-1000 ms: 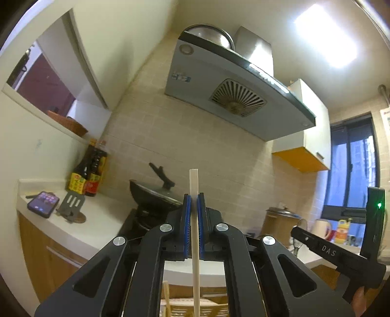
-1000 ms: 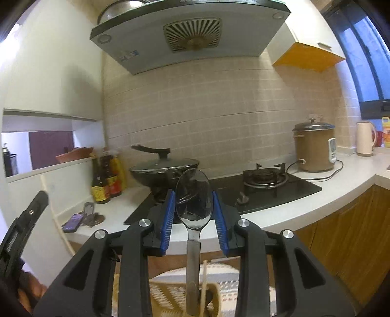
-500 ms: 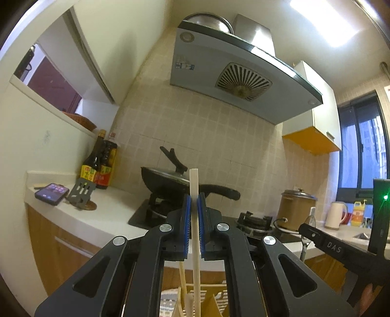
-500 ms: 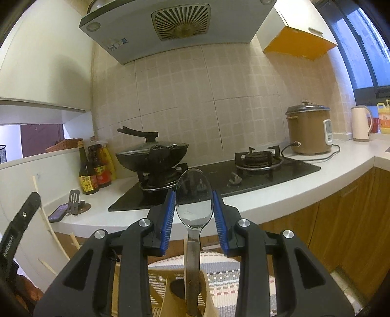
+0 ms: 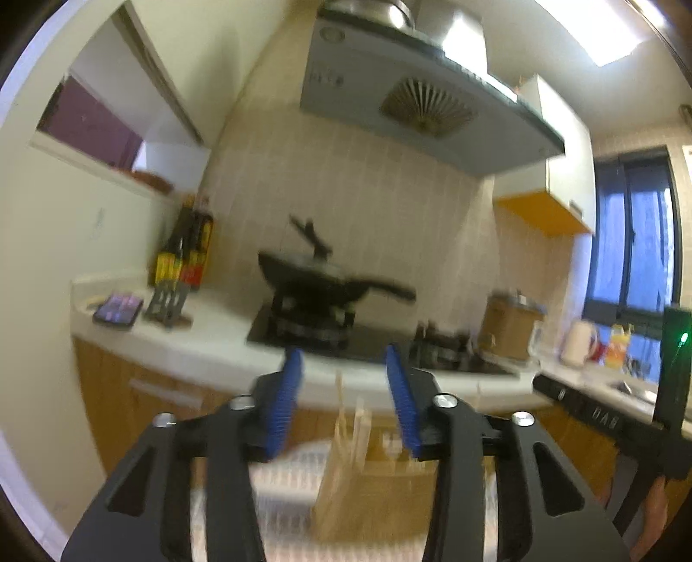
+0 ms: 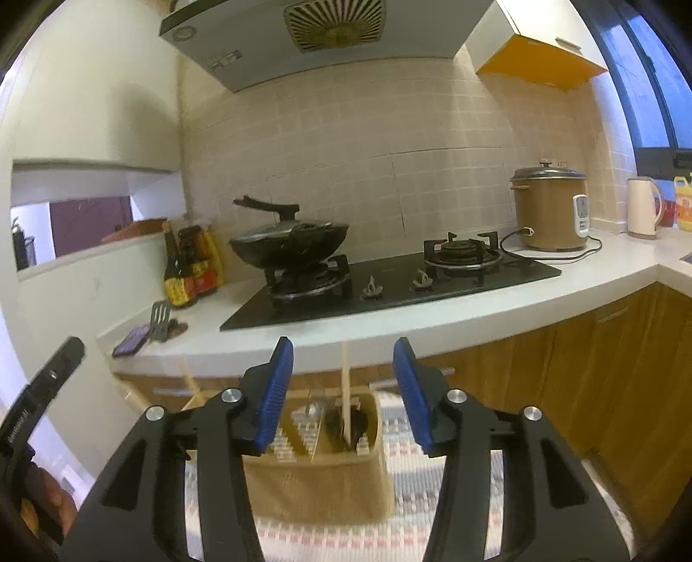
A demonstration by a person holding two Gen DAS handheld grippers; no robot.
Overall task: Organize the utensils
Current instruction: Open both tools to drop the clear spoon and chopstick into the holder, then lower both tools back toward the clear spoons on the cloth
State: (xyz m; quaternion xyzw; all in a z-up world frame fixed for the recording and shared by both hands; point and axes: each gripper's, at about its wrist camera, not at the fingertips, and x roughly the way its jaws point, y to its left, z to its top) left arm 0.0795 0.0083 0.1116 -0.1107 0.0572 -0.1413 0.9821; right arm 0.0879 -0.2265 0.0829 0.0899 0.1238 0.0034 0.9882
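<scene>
Both tongs gape empty above the tan wooden utensil holder (image 6: 320, 471).
We judge the chopstick (image 6: 346, 389) and spoon (image 6: 313, 408) stowed inside it; left tongs (image 5: 344, 402), right tongs (image 6: 344, 391) next fetch more.

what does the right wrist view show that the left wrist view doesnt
Only the right wrist view looks into the utensil holder, where a chopstick stands, and shows the cooker's cord. Only the left wrist view shows the ceiling light. Both share the wok, rice cooker and an open, empty hand-held gripper.
</scene>
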